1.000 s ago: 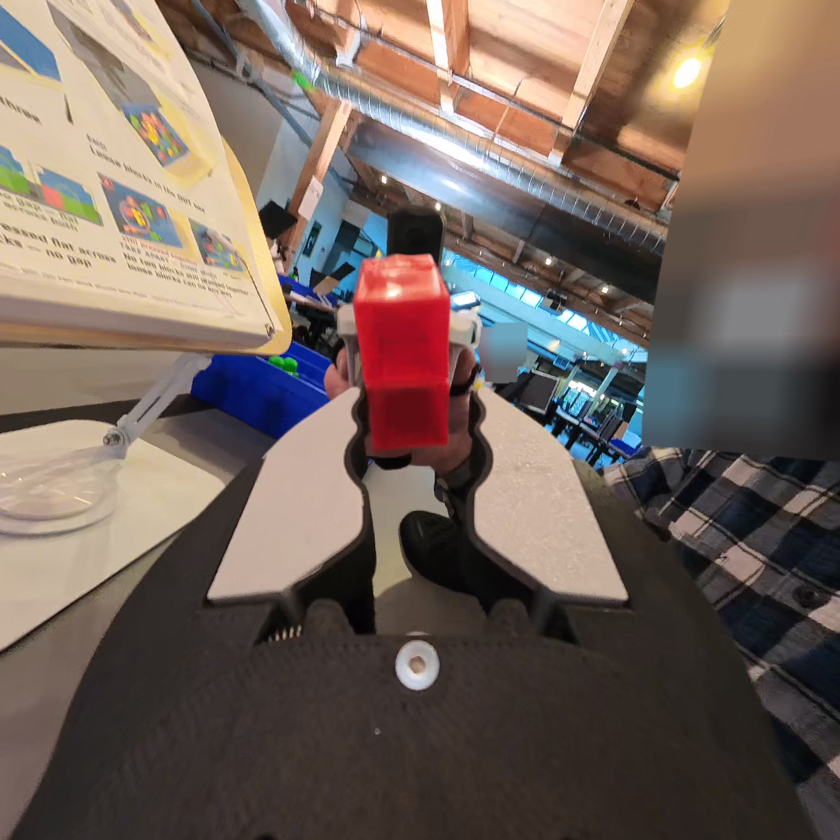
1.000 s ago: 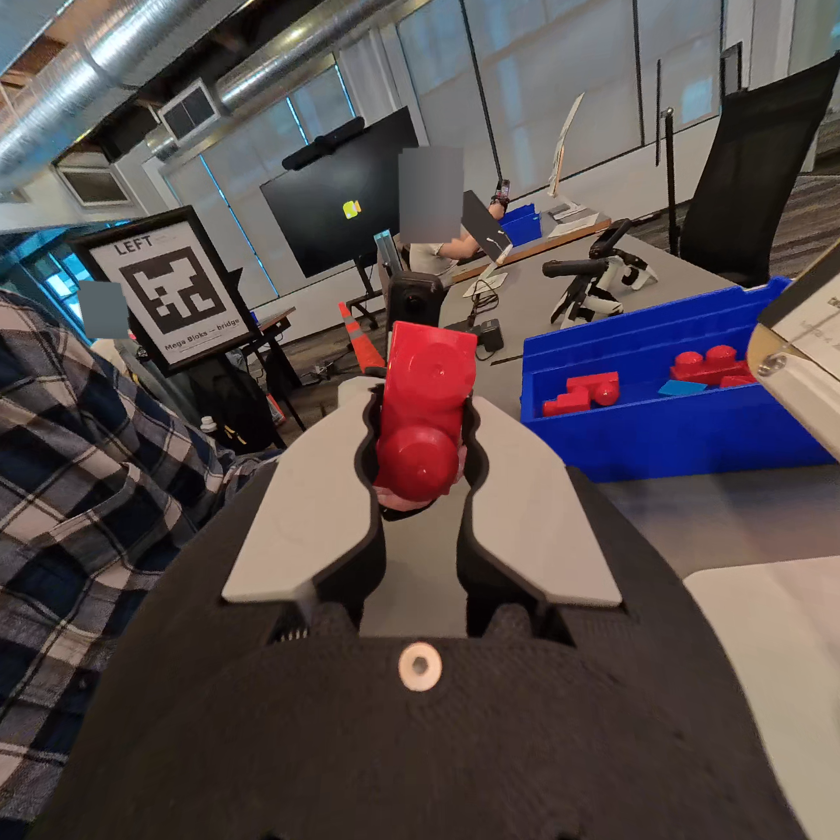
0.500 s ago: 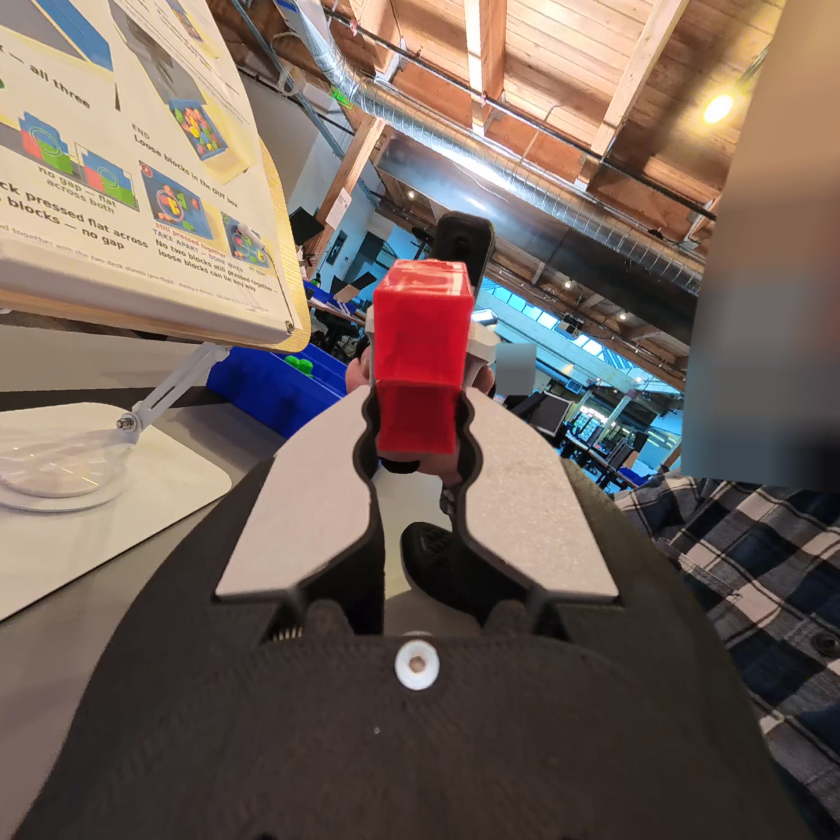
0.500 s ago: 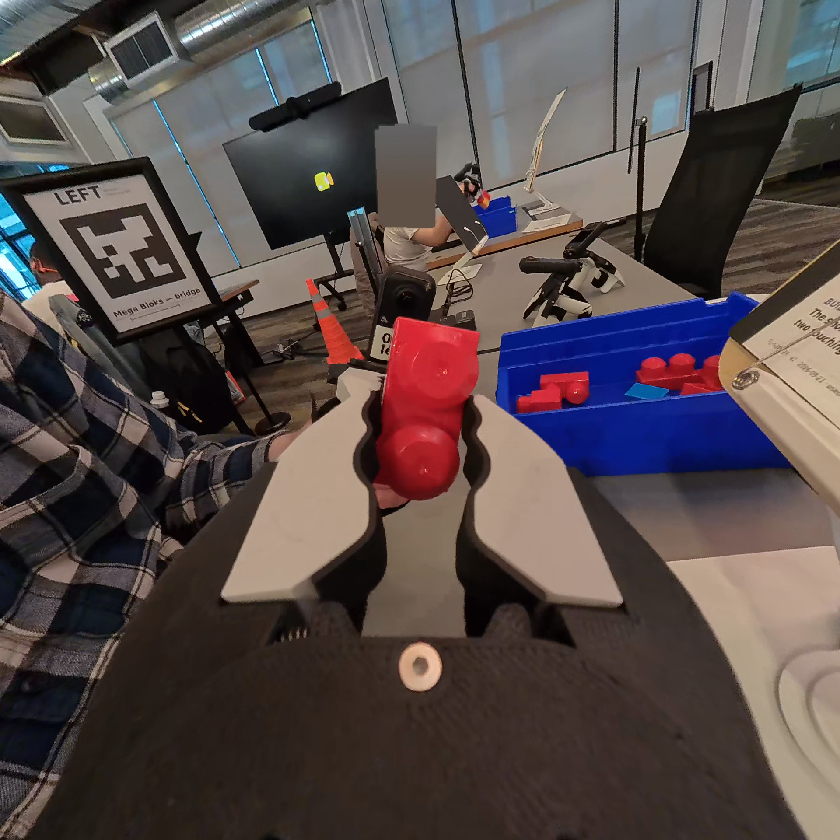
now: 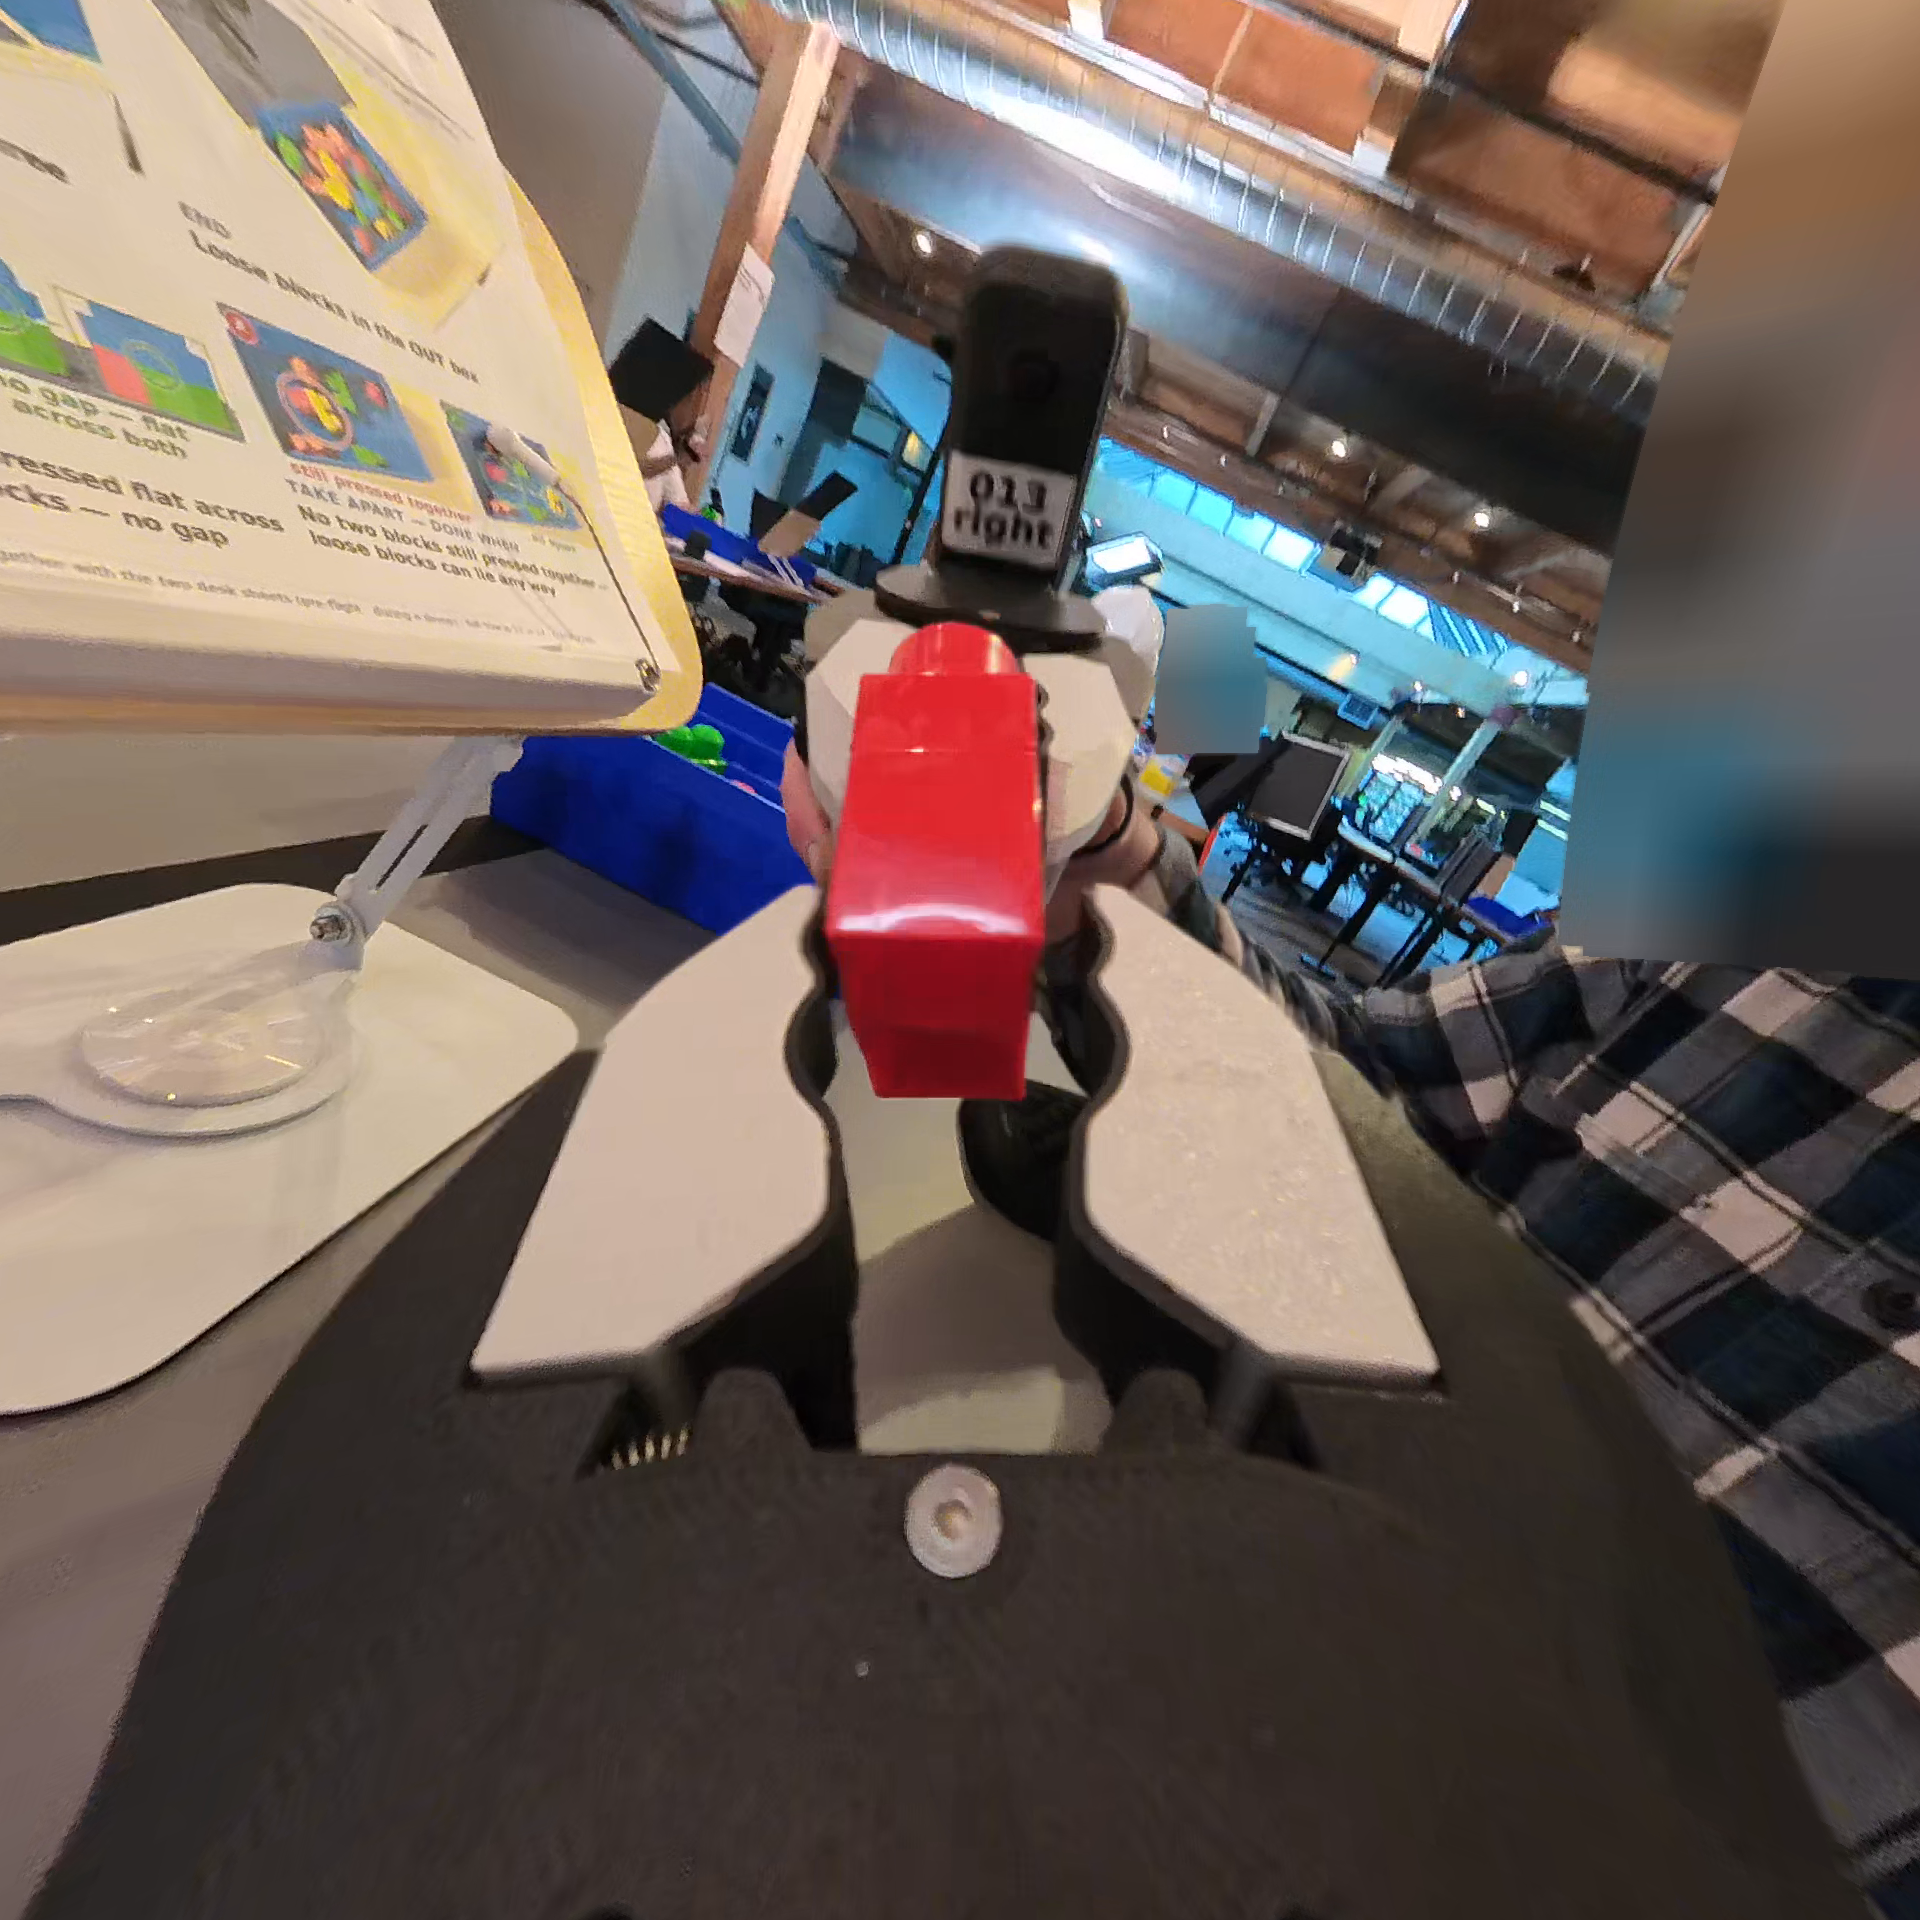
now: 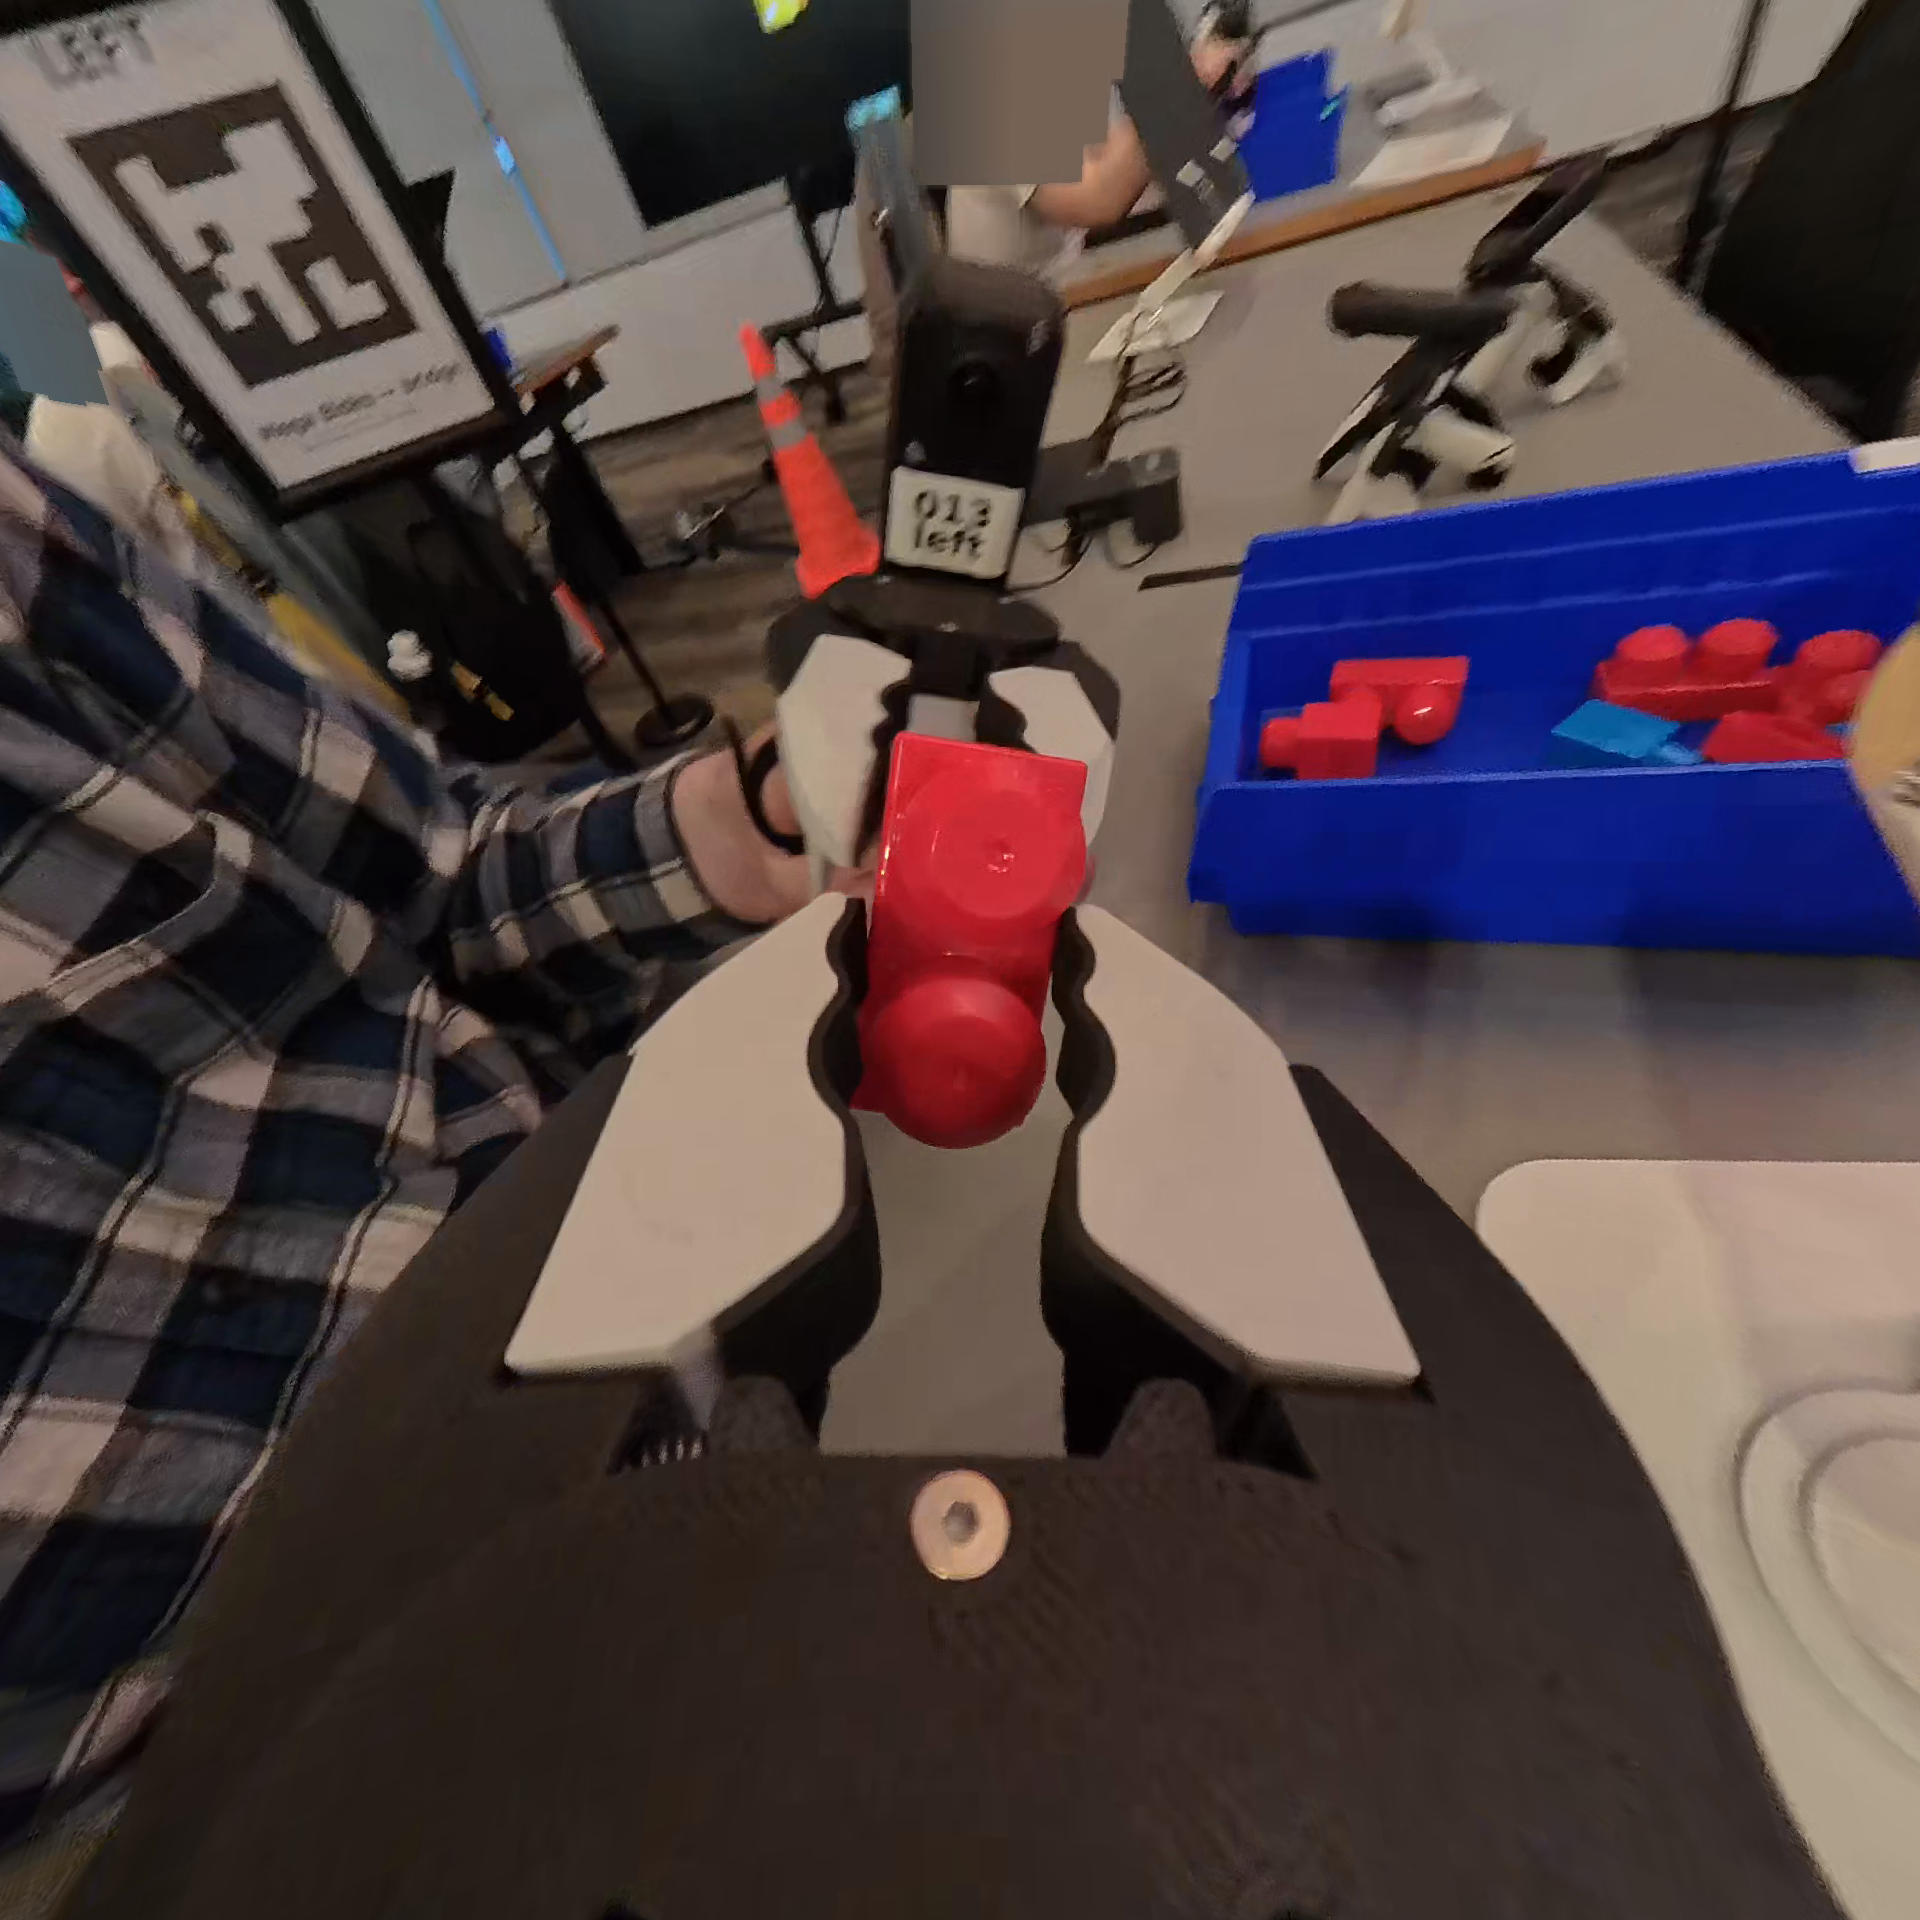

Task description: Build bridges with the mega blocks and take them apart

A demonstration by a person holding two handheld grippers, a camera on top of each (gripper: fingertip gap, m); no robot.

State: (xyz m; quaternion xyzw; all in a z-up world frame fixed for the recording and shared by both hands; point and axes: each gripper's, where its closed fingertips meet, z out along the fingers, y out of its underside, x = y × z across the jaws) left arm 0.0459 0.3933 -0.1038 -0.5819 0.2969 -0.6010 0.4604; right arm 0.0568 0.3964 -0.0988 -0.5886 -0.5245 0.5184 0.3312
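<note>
- Grey table (image 6: 1455, 1039): work surface, nothing built on it in view, so I judge we're between builds.
- Instruction board (image 5: 260, 364) on its stand, far left in the left wrist view, tilted so I can check steps.
- Blue bin (image 6: 1558, 862), right side, near enough to grab or drop pieces w/o a long reach.
- Right gripper (image 6: 956, 935): clenched on the red mega block (image 5: 935, 831), pads pressing both sides and carrying it in mid-air above the table.
- Left gripper (image 5: 956, 925): released, facing the right one. Block end sits between its fingers w/ a gap on the right side, prob. re-gripping or letting go.
- Loose red blocks (image 6: 1361, 717) lie in the bin as stock.
</note>
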